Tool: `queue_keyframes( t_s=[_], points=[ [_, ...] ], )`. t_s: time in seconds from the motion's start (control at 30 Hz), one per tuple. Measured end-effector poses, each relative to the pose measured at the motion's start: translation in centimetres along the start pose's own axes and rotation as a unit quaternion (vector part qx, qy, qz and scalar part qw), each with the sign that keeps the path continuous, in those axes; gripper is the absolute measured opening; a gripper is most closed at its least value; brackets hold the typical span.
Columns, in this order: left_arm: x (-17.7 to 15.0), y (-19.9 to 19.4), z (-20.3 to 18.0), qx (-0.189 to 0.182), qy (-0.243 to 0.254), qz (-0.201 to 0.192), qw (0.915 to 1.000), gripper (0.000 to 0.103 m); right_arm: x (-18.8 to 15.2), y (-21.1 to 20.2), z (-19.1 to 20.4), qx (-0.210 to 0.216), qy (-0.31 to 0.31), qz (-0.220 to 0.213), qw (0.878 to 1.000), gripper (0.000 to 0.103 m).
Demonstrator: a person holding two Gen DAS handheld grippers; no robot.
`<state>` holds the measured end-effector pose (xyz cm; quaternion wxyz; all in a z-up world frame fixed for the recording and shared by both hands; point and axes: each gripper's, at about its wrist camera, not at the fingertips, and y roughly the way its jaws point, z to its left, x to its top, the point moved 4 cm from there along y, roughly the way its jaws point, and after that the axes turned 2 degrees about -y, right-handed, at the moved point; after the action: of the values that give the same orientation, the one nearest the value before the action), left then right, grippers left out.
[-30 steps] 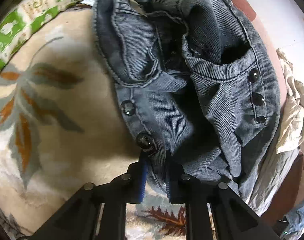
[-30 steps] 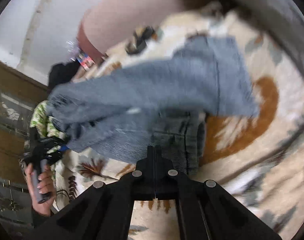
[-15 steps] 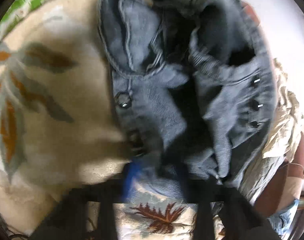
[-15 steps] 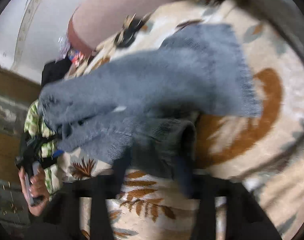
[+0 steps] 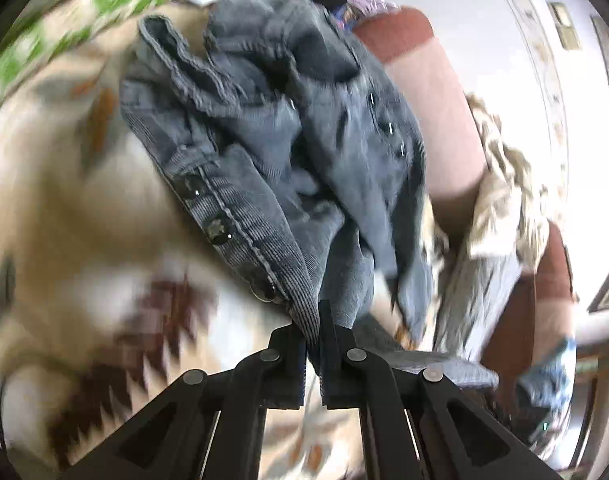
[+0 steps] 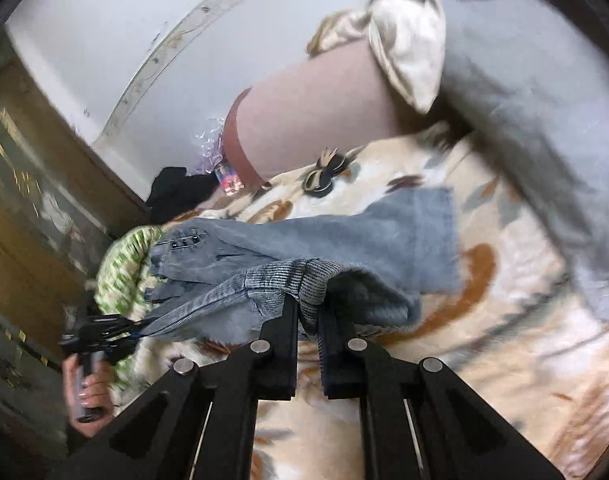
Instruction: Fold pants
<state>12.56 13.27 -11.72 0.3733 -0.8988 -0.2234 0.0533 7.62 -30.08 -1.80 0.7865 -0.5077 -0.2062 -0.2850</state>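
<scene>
Grey corduroy pants (image 5: 288,152) with dark buttons lie bunched on a patterned blanket. My left gripper (image 5: 314,320) is shut on the buttoned waistband edge and holds it lifted. In the right wrist view the pants (image 6: 324,236) stretch across the blanket, one leg lying flat to the right. My right gripper (image 6: 309,312) is shut on a ribbed fold of the pants and holds it raised. The left gripper (image 6: 104,330) shows there at far left, held in a hand.
The beige leaf-patterned blanket (image 6: 484,340) covers the bed. A pink and brown bolster (image 6: 304,120) lies at the back by the white wall. A green-patterned cloth (image 6: 124,264) and a cream cloth (image 5: 500,200) lie beside the pants.
Both grippers have closed on the pants and lifted them. The waistband edge now hangs from my left gripper and a leg fold from my right.
</scene>
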Motion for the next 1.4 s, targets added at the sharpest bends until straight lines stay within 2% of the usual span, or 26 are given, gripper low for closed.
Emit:
queue_keyframes(
  t_s=[0.03, 0.13, 0.2, 0.23, 0.3, 0.33, 0.37, 0.4, 0.43, 0.5, 0.6, 0.63, 0.67, 0.73, 0.8, 0.87, 0.9, 1.0, 1.03, 1.07, 1.1, 1.17, 1.27, 1.33, 1.4],
  points=[
    [-3.2, -0.1, 0.5, 0.016, 0.015, 0.013, 0.9997, 0.005, -0.8, -0.1, -0.5, -0.015, -0.004, 0.006, 1.000, 0.009],
    [-7.9, 2.3, 0.1, 0.076, 0.070, 0.042, 0.9937, 0.006, -4.0, 0.7, -3.6, -0.056, -0.005, 0.055, 0.997, 0.010],
    [-9.7, 2.5, -0.1, 0.125, 0.127, 0.049, 0.9828, 0.009, -5.6, 0.8, -5.4, -0.060, 0.009, 0.085, 0.994, 0.014],
    [-9.9, 1.9, 0.2, 0.132, 0.132, 0.045, 0.9813, 0.016, -6.3, 0.7, -6.1, -0.057, 0.012, 0.103, 0.993, 0.016],
    [-9.4, -0.2, 0.6, 0.112, 0.134, 0.037, 0.9839, 0.039, -6.9, 0.1, -5.9, -0.044, 0.002, 0.118, 0.992, 0.020],
    [-8.8, -1.2, 0.4, 0.104, 0.137, 0.024, 0.9848, 0.066, -6.9, -0.9, -5.4, -0.033, -0.011, 0.110, 0.993, 0.026],
    [-8.3, -3.1, 0.4, 0.101, 0.142, -0.010, 0.9846, 0.085, -6.8, -1.7, -5.2, -0.031, -0.013, 0.102, 0.994, 0.044],
    [-8.0, -4.4, 0.3, 0.104, 0.146, -0.036, 0.9832, 0.088, -6.5, -2.5, -5.2, -0.029, -0.009, 0.091, 0.995, 0.056],
    [-7.5, -4.5, -0.3, 0.107, 0.150, -0.057, 0.9811, 0.088, -5.9, -3.7, -5.4, -0.022, 0.005, 0.073, 0.997, 0.068],
    [-6.5, -5.1, -0.7, 0.118, 0.155, -0.068, 0.9785, 0.088, -4.9, -4.4, -5.4, -0.002, 0.033, 0.055, 0.998, 0.071],
    [-4.5, -2.7, -0.8, 0.150, 0.137, -0.070, 0.9767, 0.088, -4.7, -2.8, -6.7, -0.014, 0.084, 0.085, 0.993, 0.071],
    [-3.7, -1.1, -0.3, 0.170, 0.120, -0.054, 0.9766, 0.088, -4.6, -1.6, -7.5, -0.019, 0.103, 0.099, 0.990, 0.071],
    [-3.6, 2.0, 0.2, 0.167, 0.104, -0.031, 0.9800, 0.088, -4.7, 0.1, -8.7, -0.014, 0.138, 0.123, 0.983, 0.071],
    [-3.9, 4.7, 0.6, 0.123, 0.086, 0.015, 0.9885, 0.088, -4.7, 3.2, -11.1, -0.003, 0.202, 0.155, 0.967, 0.071],
    [-4.8, 5.8, 0.8, 0.124, 0.100, 0.030, 0.9868, 0.088, -4.9, 6.0, -12.8, -0.024, 0.225, 0.183, 0.957, 0.071],
    [-5.4, 6.7, 1.2, 0.115, 0.096, 0.052, 0.9873, 0.088, -4.9, 8.3, -13.3, -0.018, 0.229, 0.201, 0.952, 0.071],
    [-5.5, 6.9, 1.4, 0.112, 0.090, 0.059, 0.9880, 0.088, -5.1, 8.9, -13.3, -0.020, 0.226, 0.210, 0.951, 0.069],
    [-5.5, 7.4, 1.4, 0.120, 0.097, 0.065, 0.9858, 0.085, -5.1, 10.3, -12.1, -0.029, 0.195, 0.201, 0.960, 0.040],
    [-5.3, 7.5, 1.2, 0.123, 0.100, 0.058, 0.9856, 0.078, -5.3, 10.9, -11.7, -0.032, 0.193, 0.202, 0.960, 0.020],
    [-5.2, 7.4, 1.1, 0.124, 0.098, 0.053, 0.9860, 0.065, -5.3, 11.2, -11.4, -0.030, 0.191, 0.205, 0.959, 0.020],
    [-5.2, 7.5, 1.2, 0.124, 0.094, 0.053, 0.9863, 0.058, -4.9, 11.3, -10.7, -0.027, 0.176, 0.201, 0.963, 0.019],
    [-5.2, 8.0, 1.5, 0.127, 0.090, 0.063, 0.9858, 0.020, -3.9, 10.3, -9.6, -0.025, 0.146, 0.175, 0.973, 0.017],
    [-5.4, 7.5, 1.1, 0.113, 0.090, 0.049, 0.9883, 0.010, -1.4, 7.7, -9.0, -0.017, 0.131, 0.097, 0.987, 0.016],
    [-5.2, 6.1, 0.3, 0.087, 0.098, 0.024, 0.9911, 0.010, 0.1, 6.3, -9.0, -0.020, 0.121, 0.051, 0.991, 0.016],
    [-5.1, 5.5, 0.0, 0.089, 0.103, 0.010, 0.9906, 0.010, 1.3, 5.4, -8.9, -0.029, 0.099, 0.013, 0.995, 0.016]
  ],
)
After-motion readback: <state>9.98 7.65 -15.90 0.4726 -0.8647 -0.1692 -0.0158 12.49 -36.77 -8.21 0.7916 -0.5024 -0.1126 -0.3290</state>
